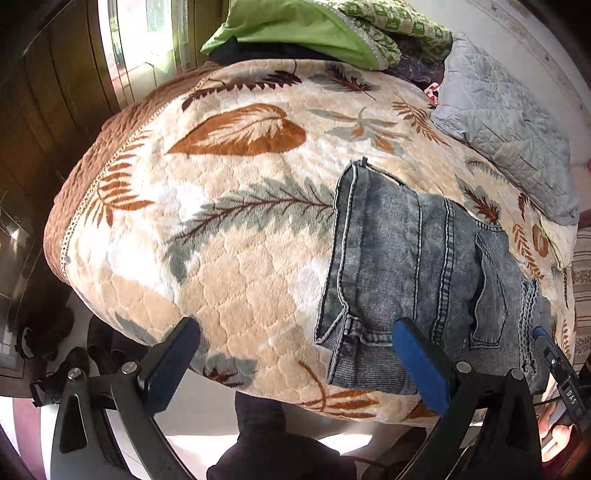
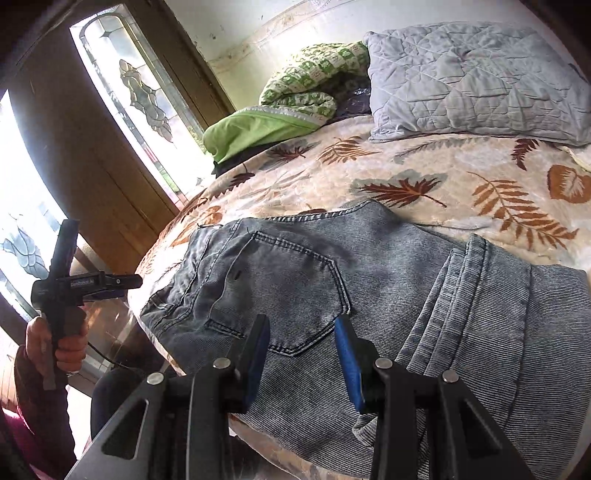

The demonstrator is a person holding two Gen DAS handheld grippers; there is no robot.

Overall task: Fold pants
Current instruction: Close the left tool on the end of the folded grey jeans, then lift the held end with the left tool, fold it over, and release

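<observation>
Only the right wrist view shows the person's hand (image 2: 62, 339) holding the left gripper (image 1: 295, 354) beside the bed, wide open and empty, while the right gripper (image 2: 301, 347), partly open and gripping nothing, hovers over the jeans (image 2: 369, 295) folded on the leaf-patterned blanket (image 1: 240, 240).

A home bedroom: bed (image 1: 258, 258), pillow (image 2: 480, 77).

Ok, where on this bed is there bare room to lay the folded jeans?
Free: the wide leaf blanket left of the jeans, running to its brown edge. Crowded: the far end, with the green bedding and grey pillow.
</observation>
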